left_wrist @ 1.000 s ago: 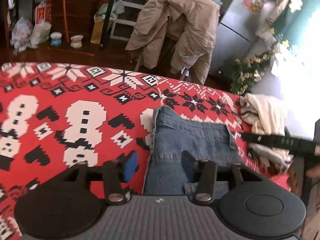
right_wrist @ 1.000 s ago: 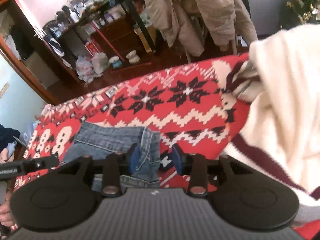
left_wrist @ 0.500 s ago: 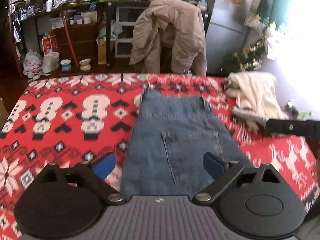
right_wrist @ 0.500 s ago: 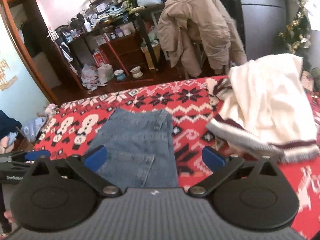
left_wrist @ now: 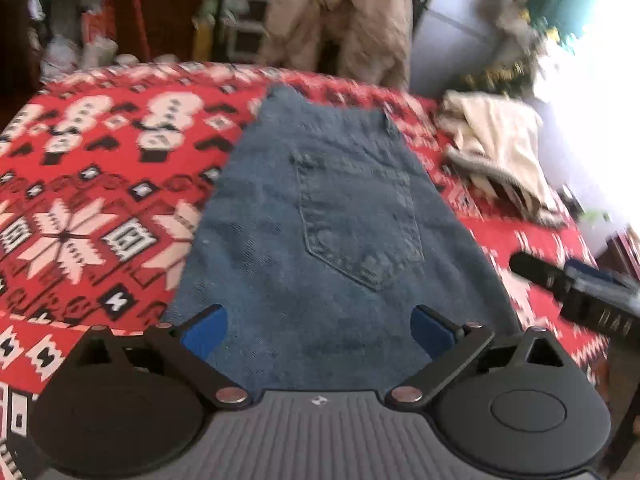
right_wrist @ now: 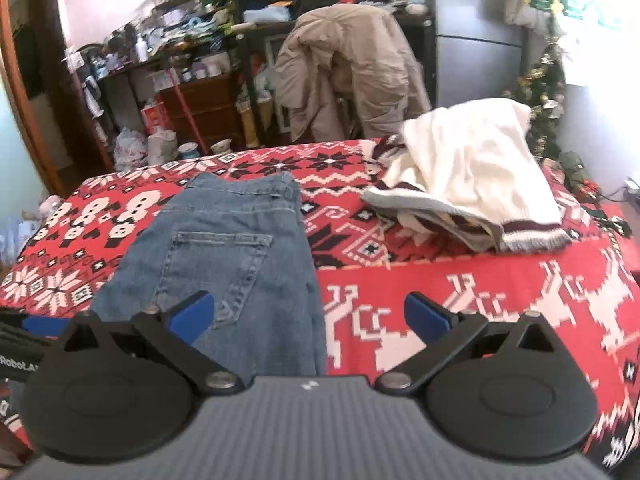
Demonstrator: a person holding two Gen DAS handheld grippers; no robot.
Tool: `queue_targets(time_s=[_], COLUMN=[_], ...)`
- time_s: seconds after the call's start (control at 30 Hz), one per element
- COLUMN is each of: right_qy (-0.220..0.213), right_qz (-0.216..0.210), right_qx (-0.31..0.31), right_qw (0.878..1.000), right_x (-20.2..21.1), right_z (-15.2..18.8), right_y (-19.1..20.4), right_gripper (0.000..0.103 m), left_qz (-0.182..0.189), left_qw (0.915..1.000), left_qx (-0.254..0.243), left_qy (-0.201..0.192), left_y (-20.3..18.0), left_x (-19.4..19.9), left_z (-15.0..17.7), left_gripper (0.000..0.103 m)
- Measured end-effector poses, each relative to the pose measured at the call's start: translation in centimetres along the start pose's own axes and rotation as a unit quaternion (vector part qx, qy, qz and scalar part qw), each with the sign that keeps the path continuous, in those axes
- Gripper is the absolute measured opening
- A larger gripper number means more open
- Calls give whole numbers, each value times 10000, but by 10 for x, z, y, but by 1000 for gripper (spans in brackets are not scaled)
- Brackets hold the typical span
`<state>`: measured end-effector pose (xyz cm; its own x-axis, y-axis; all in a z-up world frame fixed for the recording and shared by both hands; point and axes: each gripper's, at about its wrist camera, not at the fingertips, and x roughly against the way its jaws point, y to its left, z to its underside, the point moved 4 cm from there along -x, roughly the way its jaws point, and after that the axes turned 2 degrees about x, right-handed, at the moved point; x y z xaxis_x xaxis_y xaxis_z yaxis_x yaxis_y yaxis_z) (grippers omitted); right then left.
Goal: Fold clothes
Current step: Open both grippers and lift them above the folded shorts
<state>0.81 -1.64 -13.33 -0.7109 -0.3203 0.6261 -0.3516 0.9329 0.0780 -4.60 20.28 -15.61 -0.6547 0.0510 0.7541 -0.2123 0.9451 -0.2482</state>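
A red patterned blanket (right_wrist: 460, 280) covered the bed; folded jeans (left_wrist: 320, 220) lay flat; the left gripper (left_wrist: 320, 330), jaws opening, and the right gripper (right_wrist: 308, 316), jaws wide, held nothing.

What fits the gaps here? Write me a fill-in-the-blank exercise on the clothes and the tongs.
1. The folded jeans lie with a back ____ facing up.
2. The heap to the right of the jeans is a cream ____ with maroon stripes at its hem.
3. The right tongs are ____, with nothing gripped.
4. The blanket under the clothes is mostly ____.

Missing words: pocket; sweater; open; red
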Motion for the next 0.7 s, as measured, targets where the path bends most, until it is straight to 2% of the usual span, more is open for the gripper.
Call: queue_targets(time_s=[0.07,0.13,0.2,0.27,0.4,0.47,0.53,0.57,0.6,0.63,0.67,0.7], right_qy=[-110,-66,-145,-248,-393,-408,-447,-458,-467,-438,-395,-330], right_qz=[144,-19,-277,-372,-557,-628,-687,-639,-569,-521,-483,-503], right_qx=[41,135,219,344,443,422,457,552,665,753,831,850], right_qw=[9998,9999,9993,9984,9967,9963,9956,9954,9951,9948,9946,9946], right_x=[0,0,4,10,24,32,37,37,37,35,32,29], right_z=[13,23,31,38,47,46,48,49,51,52,53,54], right_y=[2,7,12,17,19,21,25,28,32,35,37,38], right_gripper=[102,102,102,102,102,102,102,96,86,79,63,42], left_qz=[-175,-333,-279,-194,-6,-11,-260,-364,-389,-413,-436,-423], left_qw=[9990,9965,9970,9981,9972,9954,9932,9920,9914,9907,9900,9906], left_qx=[-275,-535,-598,-425,-93,18,75,99,104,108,111,64], left_qy=[-304,-546,-396,-389,-748,-958,-1128,-1201,-1246,-1292,-1335,-1303], left_y=[-6,-12,-13,-7,2,6,10,11,13,14,15,15], left_x=[5,10,9,12,23,26,25,24,23,21,20,17], left_z=[6,13,20,25,33,36,36,36,37,38,39,40], left_gripper=[99,100,100,100,100,100,99,96,93,87,79,73])
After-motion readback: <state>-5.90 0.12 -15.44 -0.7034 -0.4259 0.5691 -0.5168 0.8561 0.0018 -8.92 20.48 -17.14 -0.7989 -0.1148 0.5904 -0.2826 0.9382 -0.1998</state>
